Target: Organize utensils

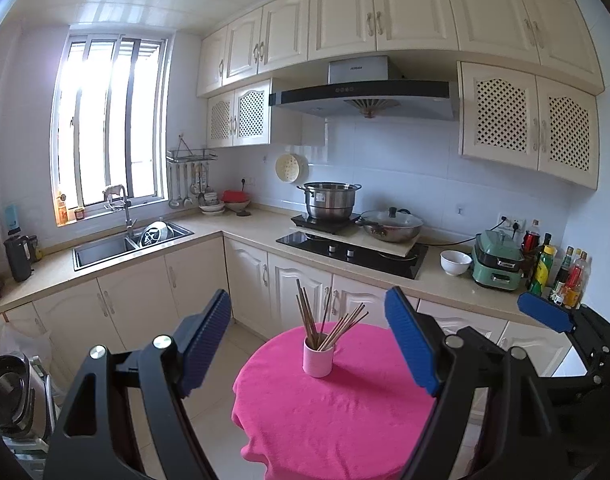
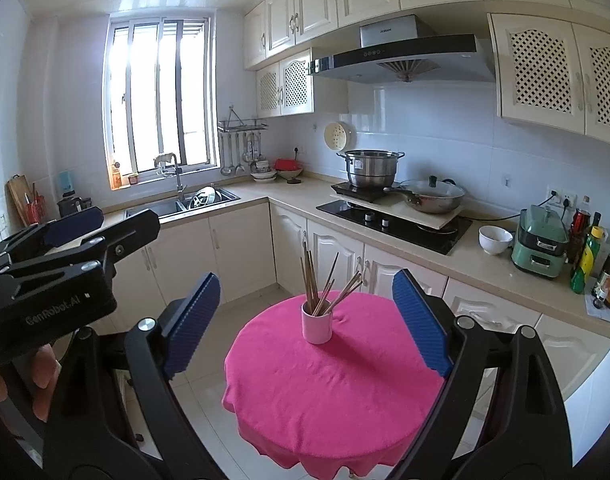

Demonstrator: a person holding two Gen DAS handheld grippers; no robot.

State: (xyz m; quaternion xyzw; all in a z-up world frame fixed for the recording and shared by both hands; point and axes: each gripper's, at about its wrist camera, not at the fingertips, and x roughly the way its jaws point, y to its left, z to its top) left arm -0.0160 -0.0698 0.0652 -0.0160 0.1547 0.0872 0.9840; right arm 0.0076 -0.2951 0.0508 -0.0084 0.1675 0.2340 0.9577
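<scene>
At about nine o'clock in the right wrist view the left hand-held gripper (image 2: pixel 71 228) hangs in the air with its jaws spread and nothing between them, a person's fingers (image 2: pixel 41 368) showing under its black body. Ahead at twelve o'clock stands the round surface (image 2: pixel 337 392) (draped in a bright pink cloth), and near its far edge sits a pink cup (image 2: pixel 317 326) holding the wooden chopsticks (image 2: pixel 325 284), which fan upward. The right hand-held gripper (image 2: pixel 305 320) frames that cup, blue pads wide apart and empty, well short of it.
</scene>
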